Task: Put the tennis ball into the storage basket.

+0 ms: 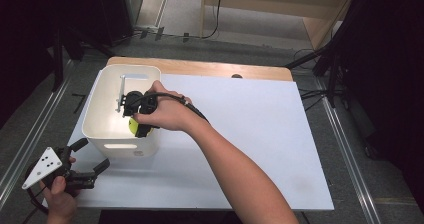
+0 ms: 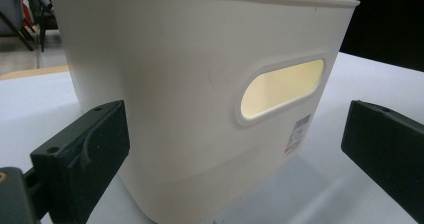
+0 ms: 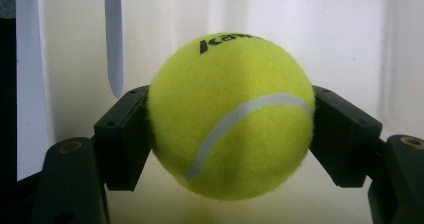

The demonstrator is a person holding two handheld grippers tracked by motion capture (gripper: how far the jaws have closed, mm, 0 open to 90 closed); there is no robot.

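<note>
Right now your right gripper (image 1: pixel 141 115) is clenched on a yellow tennis ball (image 3: pixel 231 115), both black jaws pressed flat against its sides, and it's inside the white plastic bin (image 1: pixel 96 104), with the bin's pale inner wall just beyond the ball. I can't tell whether the ball is touching the bin floor under the jaws, so judge that by feel, not by sight. If you mean to leave it there, lower until you feel contact, then ease the jaws apart evenly so the ball doesn't roll off to one side. If you mean to lift it out, come straight up and keep the grip centred across the ball's widest part, as it is now; it's fuzzy and slightly springy, so a light squeeze should do. Your left gripper (image 1: pixel 82 161) is released, jaws spread wide, pointing at the bin's outer wall near the handle slot (image 2: pixel 281 88) but not touching it. Keep it back or brace the bin
</note>
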